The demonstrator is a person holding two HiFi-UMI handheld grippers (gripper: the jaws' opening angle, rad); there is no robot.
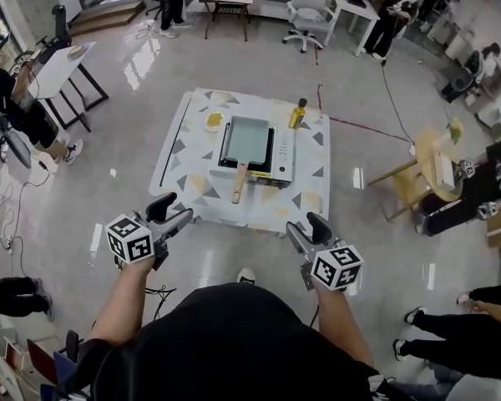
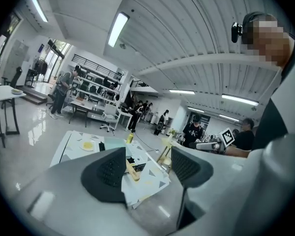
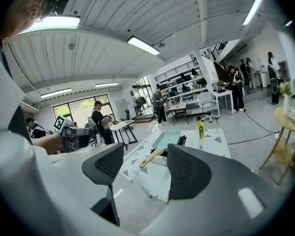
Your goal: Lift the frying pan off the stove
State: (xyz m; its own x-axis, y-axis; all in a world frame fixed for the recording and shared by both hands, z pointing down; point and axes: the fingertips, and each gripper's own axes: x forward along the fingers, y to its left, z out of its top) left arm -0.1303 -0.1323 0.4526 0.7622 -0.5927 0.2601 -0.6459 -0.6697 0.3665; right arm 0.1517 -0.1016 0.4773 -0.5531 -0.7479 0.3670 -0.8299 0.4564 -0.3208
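L tool [image 1: 175,210] and R tool [image 1: 305,225] hang in front of the person, both short of the counter [image 1: 305,199] and well apart from each other. L tool view: jaws wide apart, nothing btwn them; the counter shows through the gap. R tool view: same, jaws spread, empty. Pan [image 1: 246,139], rectangular w/ pale teal inside, sits on the stove [image 1: 282,159] near the counter's middle. Its wooden handle [image 1: 240,182] points toward the person, past the stove's front edge. Neither tool touches pan or handle. 1 yellow bottle [image 1: 297,114] stands upright just beyond the stove's far right corner. 1 small plate [image 1: 214,122] w/ sth yellow on it lies just left of the pan's far end. Several people stand or sit around the room, away from the counter.
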